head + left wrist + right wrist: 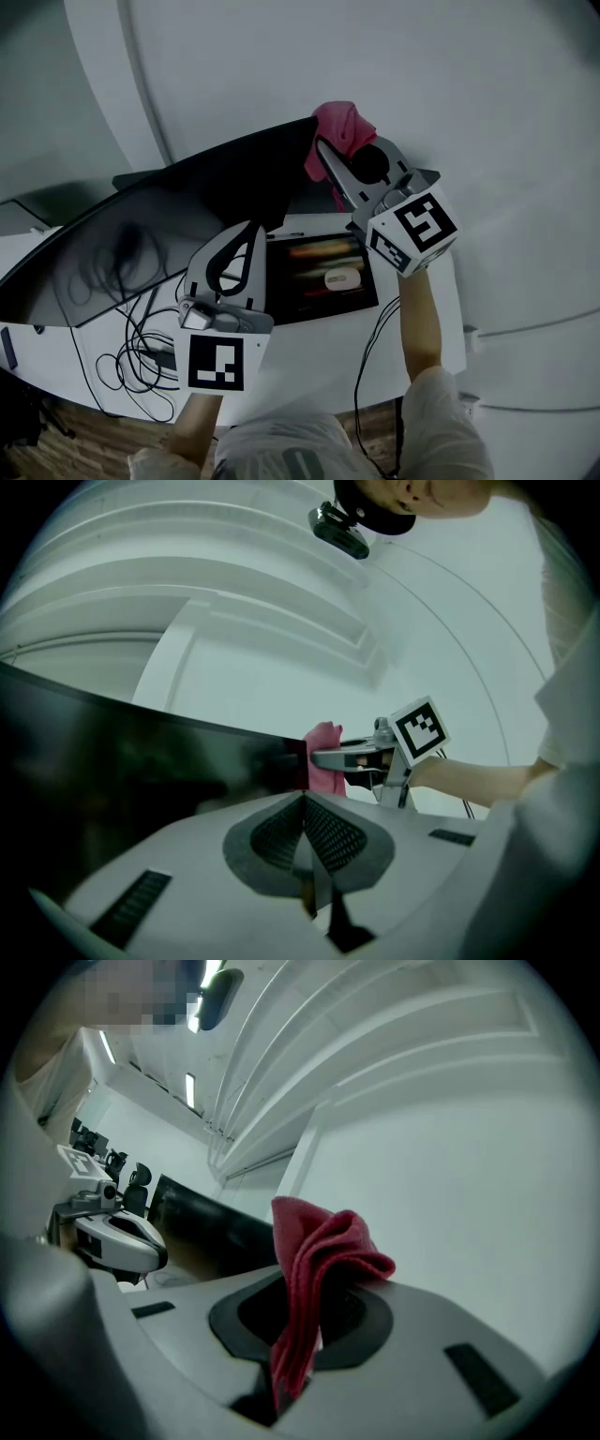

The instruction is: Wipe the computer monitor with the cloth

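Observation:
The wide dark monitor stands across the white desk, its right end at the top centre of the head view. A pink cloth hangs bunched at that right edge, held by my right gripper, which is shut on it. The right gripper view shows the cloth folded between the jaws, with the monitor beyond. My left gripper is shut and holds nothing; it points up at the monitor's lower edge. In the left gripper view, the cloth touches the end of the screen, and the right gripper is beside it.
A black mat with a white mouse lies on the desk below the monitor's right end. Tangled black cables lie at the left front. A pale wall rises close behind the monitor.

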A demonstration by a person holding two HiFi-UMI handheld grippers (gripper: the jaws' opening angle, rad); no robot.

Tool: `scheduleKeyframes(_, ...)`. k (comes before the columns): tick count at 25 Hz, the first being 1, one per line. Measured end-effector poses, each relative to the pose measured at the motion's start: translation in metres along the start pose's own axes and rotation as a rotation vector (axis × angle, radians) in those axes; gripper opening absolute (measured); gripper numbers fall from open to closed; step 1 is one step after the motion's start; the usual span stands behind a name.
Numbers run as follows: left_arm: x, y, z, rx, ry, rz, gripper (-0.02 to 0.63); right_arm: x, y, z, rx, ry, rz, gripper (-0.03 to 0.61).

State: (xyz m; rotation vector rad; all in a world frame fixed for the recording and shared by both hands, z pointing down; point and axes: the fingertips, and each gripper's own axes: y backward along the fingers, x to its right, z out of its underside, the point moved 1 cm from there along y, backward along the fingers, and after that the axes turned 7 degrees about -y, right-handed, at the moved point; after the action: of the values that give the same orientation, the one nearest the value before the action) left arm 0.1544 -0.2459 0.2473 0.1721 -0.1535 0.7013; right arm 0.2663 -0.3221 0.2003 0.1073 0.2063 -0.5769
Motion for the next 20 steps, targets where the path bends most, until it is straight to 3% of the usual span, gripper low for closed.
scheduleKeyframes(7, 0.008, 0.002, 0.036, -0.082, -0.069, -0.009, 0.015, -0.013, -0.001, 0.067, -0.070, -0.050, -0.041, 0.054)
scheduleKeyframes(12, 0.013, 0.003, 0.066, -0.113, -0.004, -0.029, 0.015, -0.026, -0.003, 0.129, -0.119, -0.148, -0.098, 0.054)
scheduleKeyframes(20, 0.019, 0.000, 0.109, -0.169, 0.017, -0.044, 0.015, -0.047, -0.005, 0.235, -0.234, -0.295, -0.175, 0.054)
